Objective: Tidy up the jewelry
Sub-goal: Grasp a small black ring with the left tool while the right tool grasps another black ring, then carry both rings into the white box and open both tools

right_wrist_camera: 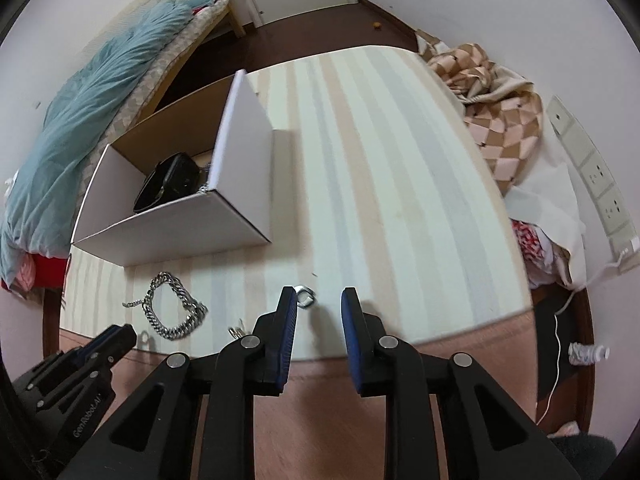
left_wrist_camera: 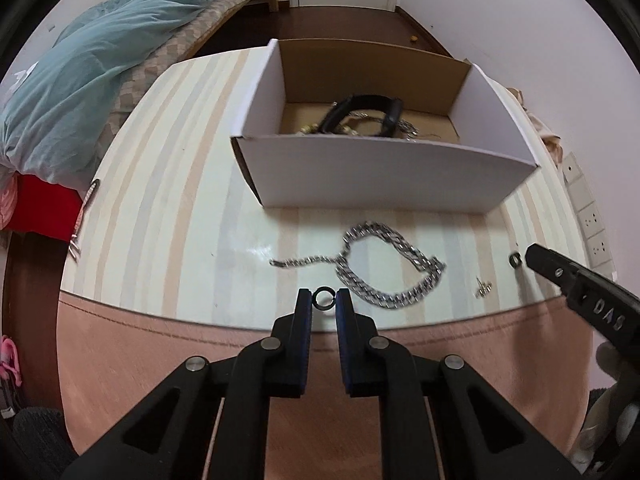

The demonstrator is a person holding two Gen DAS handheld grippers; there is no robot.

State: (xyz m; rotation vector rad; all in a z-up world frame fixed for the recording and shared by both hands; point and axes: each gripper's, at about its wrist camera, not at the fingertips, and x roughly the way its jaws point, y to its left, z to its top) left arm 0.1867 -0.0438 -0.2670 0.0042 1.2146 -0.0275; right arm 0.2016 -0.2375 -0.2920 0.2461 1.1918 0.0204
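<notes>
My left gripper (left_wrist_camera: 324,297) is shut on a small dark ring (left_wrist_camera: 323,296), held between its fingertips above the near table edge. A silver chain necklace (left_wrist_camera: 384,268) lies on the striped table just beyond; it also shows in the right wrist view (right_wrist_camera: 172,308). An open white cardboard box (left_wrist_camera: 384,172) stands behind it, holding a black strap and other jewelry (left_wrist_camera: 360,118). My right gripper (right_wrist_camera: 319,300) is open, with a silver ring (right_wrist_camera: 305,296) on the table by its left fingertip. That ring (left_wrist_camera: 515,259) lies by the right gripper's tip (left_wrist_camera: 536,256). Small earrings (left_wrist_camera: 482,289) lie nearby.
A bed with a teal duvet (left_wrist_camera: 92,68) stands at the left. A checkered blanket (right_wrist_camera: 496,116) is piled at the table's right side, by wall sockets (right_wrist_camera: 608,196). A thin metal piece (left_wrist_camera: 82,216) lies at the table's left edge.
</notes>
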